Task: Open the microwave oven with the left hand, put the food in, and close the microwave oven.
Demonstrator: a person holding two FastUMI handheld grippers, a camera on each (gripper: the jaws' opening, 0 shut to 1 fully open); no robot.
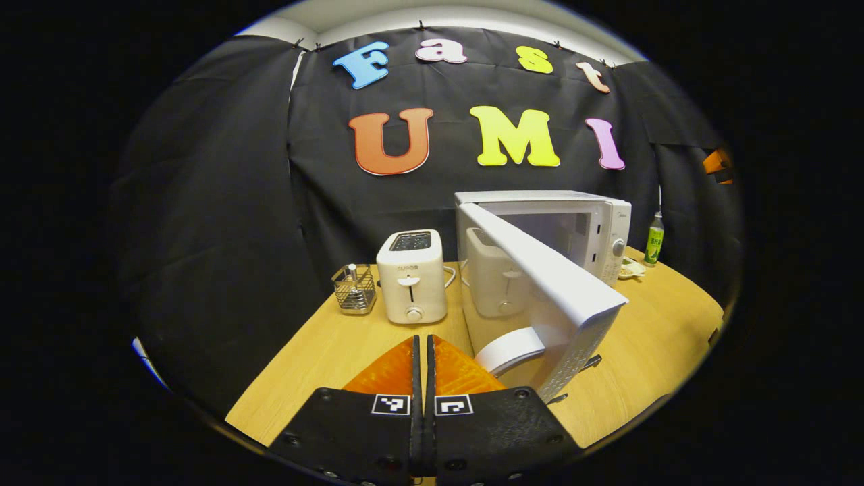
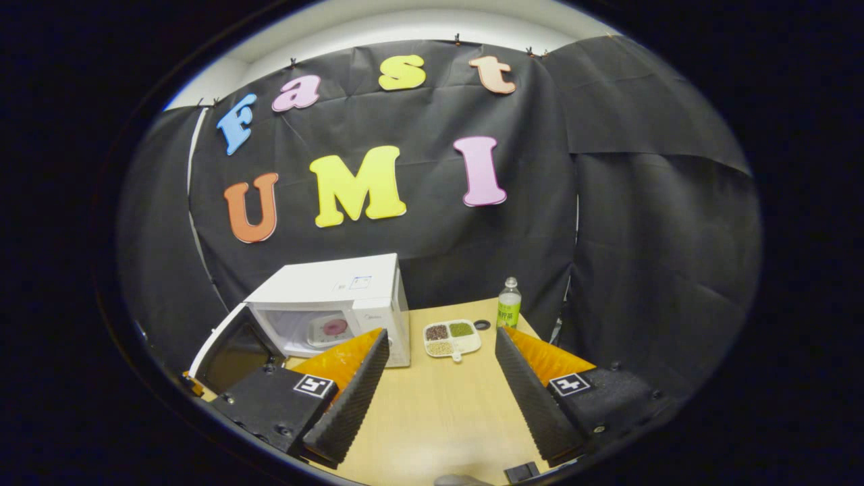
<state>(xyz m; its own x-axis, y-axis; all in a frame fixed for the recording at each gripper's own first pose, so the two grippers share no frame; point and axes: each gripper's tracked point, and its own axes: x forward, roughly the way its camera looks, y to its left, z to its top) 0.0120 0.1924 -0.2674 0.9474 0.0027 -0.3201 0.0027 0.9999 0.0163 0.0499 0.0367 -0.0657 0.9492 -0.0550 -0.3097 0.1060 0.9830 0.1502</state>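
Your left gripper view sits low over the bench, facing the wall, close behind the open microwave door. Your right gripper view looks from farther back and to the right. Both share the microwave, bottle and bench.

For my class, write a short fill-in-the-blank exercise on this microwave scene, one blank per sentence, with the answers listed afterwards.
1. The microwave oven's door stands ____.
2. The divided food plate rests on the ____, beside the microwave oven.
3. The right hand-held gripper is ____, holding nothing.
4. Left of the white toaster stands a wire ____.

Answers: open; table; open; basket
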